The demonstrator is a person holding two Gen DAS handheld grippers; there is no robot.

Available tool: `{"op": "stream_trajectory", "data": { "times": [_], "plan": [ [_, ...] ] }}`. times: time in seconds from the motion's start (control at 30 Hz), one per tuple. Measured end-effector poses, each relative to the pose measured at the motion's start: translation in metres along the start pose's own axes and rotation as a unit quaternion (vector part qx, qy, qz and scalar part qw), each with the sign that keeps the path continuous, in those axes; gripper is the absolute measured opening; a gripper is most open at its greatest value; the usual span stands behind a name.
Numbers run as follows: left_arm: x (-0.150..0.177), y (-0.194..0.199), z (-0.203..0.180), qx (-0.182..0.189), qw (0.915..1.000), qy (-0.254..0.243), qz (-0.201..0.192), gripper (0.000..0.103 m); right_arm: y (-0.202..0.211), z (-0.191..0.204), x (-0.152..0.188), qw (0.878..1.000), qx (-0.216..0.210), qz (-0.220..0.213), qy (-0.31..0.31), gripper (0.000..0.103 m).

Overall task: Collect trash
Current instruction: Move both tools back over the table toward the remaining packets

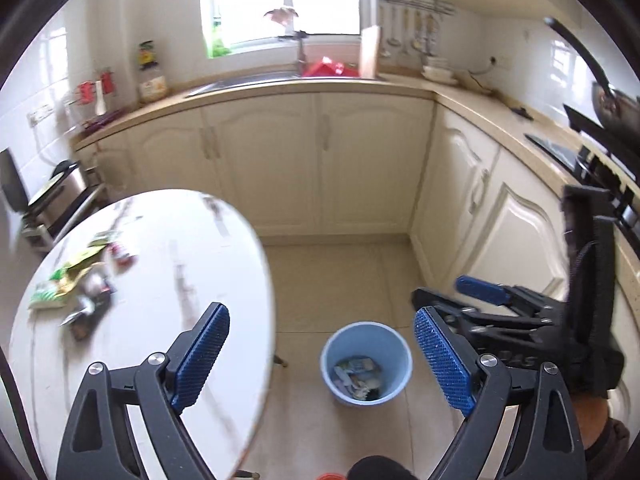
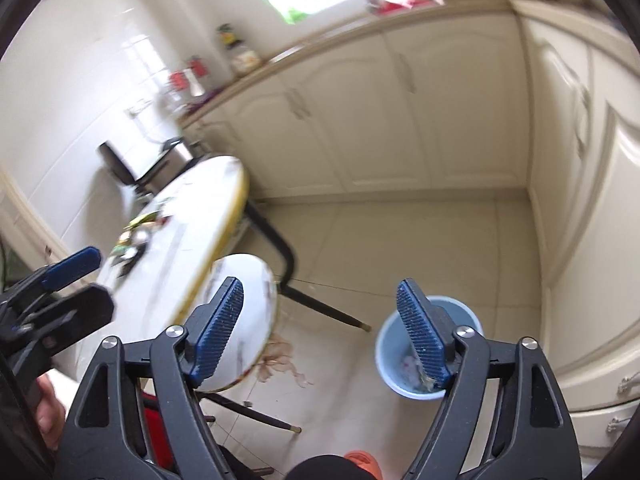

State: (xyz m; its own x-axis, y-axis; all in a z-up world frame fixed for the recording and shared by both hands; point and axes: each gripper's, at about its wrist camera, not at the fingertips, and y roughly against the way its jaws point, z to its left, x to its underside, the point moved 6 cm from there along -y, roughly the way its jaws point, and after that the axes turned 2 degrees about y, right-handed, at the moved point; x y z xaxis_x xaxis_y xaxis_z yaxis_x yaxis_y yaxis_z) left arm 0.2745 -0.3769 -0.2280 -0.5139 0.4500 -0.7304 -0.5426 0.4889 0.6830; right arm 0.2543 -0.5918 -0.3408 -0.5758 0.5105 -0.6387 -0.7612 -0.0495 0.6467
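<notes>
Wrappers (image 1: 76,284), blurred, lie left of empty left-gripper fingers (image 1: 202,360).

Home kitchen: cream cabinets (image 1: 320,160), sink (image 1: 248,80), hanging utensils (image 1: 412,28), stove (image 1: 600,168).

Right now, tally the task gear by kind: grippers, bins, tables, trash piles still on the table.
Grippers: 2, left gripper and right gripper, both open and empty
Bins: 1, blue bin on the floor, with trash inside
Tables: 1, white table
Trash piles: 1, wrappers on the table, too blurred to count singly
Total: 5
</notes>
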Motion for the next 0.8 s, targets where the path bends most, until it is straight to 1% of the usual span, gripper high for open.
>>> {"op": "stream_trajectory", "data": {
  "times": [0.07, 0.17, 0.23, 0.33, 0.4, 0.43, 0.5, 0.53, 0.6, 0.63, 0.73, 0.8],
  "plan": [
    [0.011, 0.018, 0.027, -0.017, 0.9997, 0.017, -0.004, 0.092, 0.001, 0.027, -0.006, 1.000, -0.012, -0.001, 0.024, 0.082],
    [0.023, 0.040, 0.064, -0.048, 0.9978, 0.046, -0.006, 0.093, -0.003, 0.065, -0.013, 0.998, -0.023, 0.000, 0.059, 0.084],
    [0.030, 0.047, 0.093, -0.067, 0.9955, 0.066, -0.005, 0.093, -0.010, 0.088, -0.015, 0.997, -0.025, 0.007, 0.079, 0.084],
    [0.036, 0.045, 0.138, -0.096, 0.9901, 0.102, 0.004, 0.093, -0.024, 0.116, -0.019, 0.994, -0.030, 0.017, 0.104, 0.085],
    [0.039, 0.038, 0.166, -0.113, 0.9845, 0.133, 0.018, 0.093, -0.036, 0.130, -0.020, 0.992, -0.032, 0.026, 0.118, 0.086],
    [0.035, 0.034, 0.179, -0.122, 0.9817, 0.145, 0.021, 0.093, -0.039, 0.138, -0.018, 0.991, -0.034, 0.029, 0.122, 0.086],
    [0.036, 0.025, 0.205, -0.148, 0.9753, 0.161, 0.031, 0.093, -0.052, 0.149, -0.019, 0.990, -0.039, 0.038, 0.129, 0.086],
    [0.034, 0.019, 0.213, -0.153, 0.9730, 0.168, 0.039, 0.093, -0.058, 0.154, -0.019, 0.990, -0.040, 0.042, 0.132, 0.086],
    [0.029, 0.005, 0.228, -0.143, 0.9711, 0.184, 0.053, 0.093, -0.071, 0.161, -0.019, 0.988, -0.043, 0.050, 0.140, 0.086],
    [0.028, 0.000, 0.231, -0.146, 0.9691, 0.189, 0.061, 0.093, -0.077, 0.163, -0.018, 0.987, -0.043, 0.054, 0.144, 0.086],
    [0.015, -0.019, 0.238, -0.145, 0.9698, 0.185, 0.066, 0.093, -0.093, 0.166, -0.017, 0.985, -0.048, 0.067, 0.150, 0.086],
    [0.012, -0.031, 0.249, -0.146, 0.9672, 0.192, 0.080, 0.093, -0.103, 0.168, -0.019, 0.984, -0.050, 0.072, 0.153, 0.086]
  ]
}}
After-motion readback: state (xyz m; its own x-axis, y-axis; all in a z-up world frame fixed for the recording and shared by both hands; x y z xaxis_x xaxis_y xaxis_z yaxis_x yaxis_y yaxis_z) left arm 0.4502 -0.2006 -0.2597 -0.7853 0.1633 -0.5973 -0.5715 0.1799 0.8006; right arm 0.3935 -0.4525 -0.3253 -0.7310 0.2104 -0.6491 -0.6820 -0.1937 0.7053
